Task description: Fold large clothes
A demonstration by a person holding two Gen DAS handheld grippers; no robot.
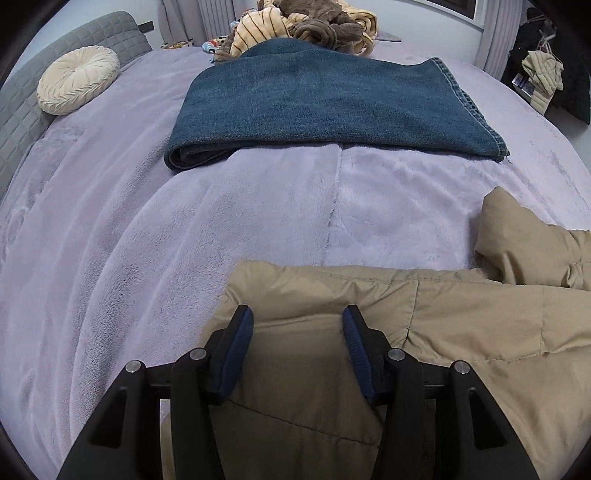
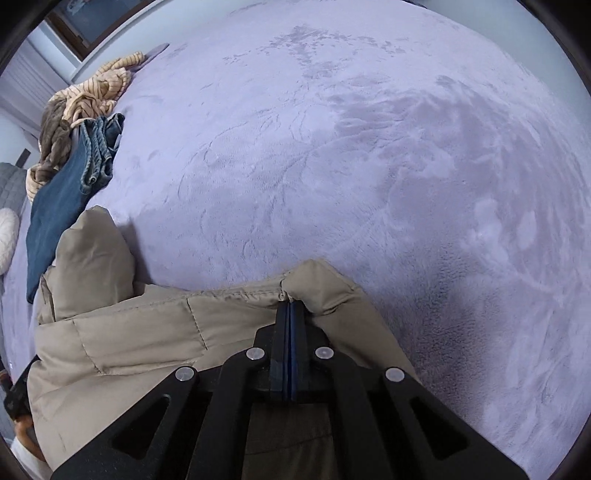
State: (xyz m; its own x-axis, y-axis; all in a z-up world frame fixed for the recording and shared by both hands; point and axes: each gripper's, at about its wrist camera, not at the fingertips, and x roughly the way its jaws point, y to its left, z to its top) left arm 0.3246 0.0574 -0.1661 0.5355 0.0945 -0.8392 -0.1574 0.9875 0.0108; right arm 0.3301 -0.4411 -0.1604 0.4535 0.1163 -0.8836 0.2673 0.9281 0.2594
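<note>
A tan padded jacket lies on the lilac bed cover at the near edge. My left gripper is open, its blue-padded fingers spread above the jacket's near left part, holding nothing. In the right wrist view the jacket fills the lower left. My right gripper is shut on a raised fold at the jacket's edge. One puffy part of the jacket stands up at the left.
Folded blue jeans lie further back on the bed, also in the right wrist view. Behind them is a heap of striped and brown clothes. A round cream cushion leans on the grey headboard. Hanging clothes are at far right.
</note>
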